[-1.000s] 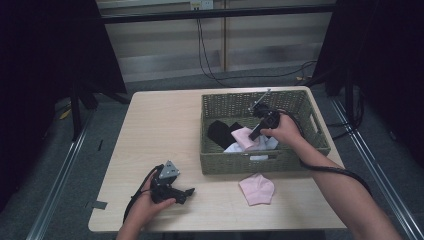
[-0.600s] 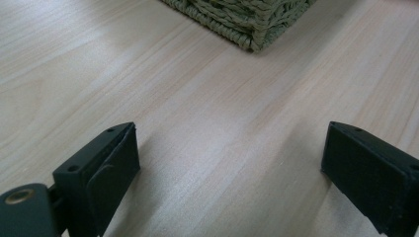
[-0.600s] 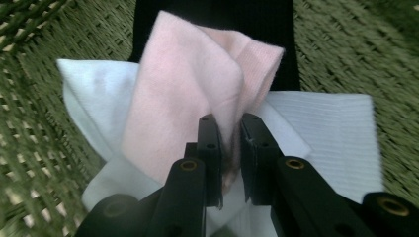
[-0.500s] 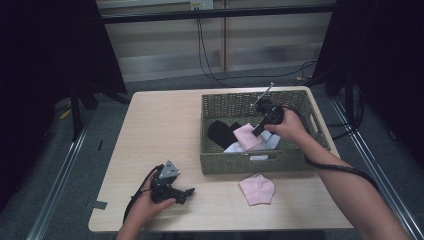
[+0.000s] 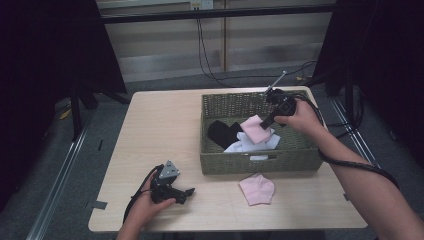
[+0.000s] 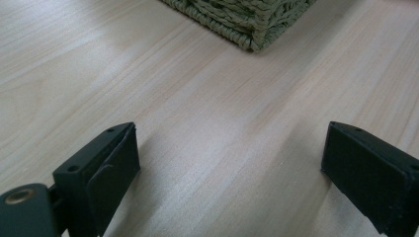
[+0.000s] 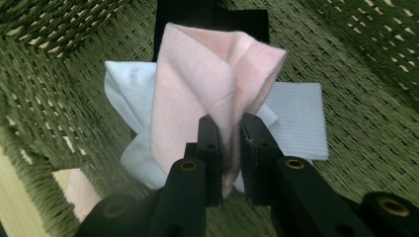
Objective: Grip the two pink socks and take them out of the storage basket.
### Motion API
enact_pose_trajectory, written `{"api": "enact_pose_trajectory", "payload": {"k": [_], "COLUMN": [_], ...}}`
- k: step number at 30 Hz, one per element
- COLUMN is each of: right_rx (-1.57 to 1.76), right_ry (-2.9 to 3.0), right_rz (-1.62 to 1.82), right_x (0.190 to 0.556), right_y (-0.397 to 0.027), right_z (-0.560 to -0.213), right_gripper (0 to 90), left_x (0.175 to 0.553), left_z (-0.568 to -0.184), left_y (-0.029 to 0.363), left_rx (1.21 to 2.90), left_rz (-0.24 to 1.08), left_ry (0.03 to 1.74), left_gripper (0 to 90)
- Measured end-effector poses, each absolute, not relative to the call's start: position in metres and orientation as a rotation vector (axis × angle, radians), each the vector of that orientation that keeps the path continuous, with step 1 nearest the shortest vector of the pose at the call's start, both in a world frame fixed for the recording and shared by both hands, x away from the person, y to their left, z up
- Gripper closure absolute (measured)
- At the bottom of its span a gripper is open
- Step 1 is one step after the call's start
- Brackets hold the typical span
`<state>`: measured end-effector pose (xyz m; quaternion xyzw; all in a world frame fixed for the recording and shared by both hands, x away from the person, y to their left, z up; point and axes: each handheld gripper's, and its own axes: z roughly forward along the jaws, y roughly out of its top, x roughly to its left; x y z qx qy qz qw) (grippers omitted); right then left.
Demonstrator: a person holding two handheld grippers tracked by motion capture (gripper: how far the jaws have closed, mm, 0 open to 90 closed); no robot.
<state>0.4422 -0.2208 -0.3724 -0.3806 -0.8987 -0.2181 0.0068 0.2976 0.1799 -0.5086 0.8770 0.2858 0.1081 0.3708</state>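
**One pink cloth pinched above the basket**

Two grippers are in play at the wooden table (image 5: 165, 125). The right gripper (image 5: 263, 124) has its jaws clamped tight on a pink cloth (image 7: 207, 84), which hangs folded from the pads above the inside of the green woven basket (image 5: 260, 162). They have just closed on it. Beneath the cloth lie a white cloth (image 7: 301, 116) and a black cloth (image 5: 222, 132) on the basket floor. A second pink cloth (image 5: 256, 188) lies flat on the table just in front of the basket's near wall. The left gripper (image 5: 189, 192) rests on the table near the front edge, well apart from the basket, its jaws spread wide with bare wood between them.
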Motion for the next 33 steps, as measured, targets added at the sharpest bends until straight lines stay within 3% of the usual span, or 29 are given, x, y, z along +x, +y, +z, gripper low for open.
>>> {"api": "enact_pose_trajectory", "payload": {"k": [33], "right_rx": [-1.098], "right_ry": [-2.799], "right_rz": [-0.691], "right_x": [0.401], "right_y": [-0.233], "right_z": [-0.312], "right_gripper": [80.0], "left_x": [0.298], "left_z": [-0.509], "left_y": [0.18], "left_rx": [2.25], "left_rz": [0.277], "left_ry": [0.733], "left_gripper": [7.1]}}
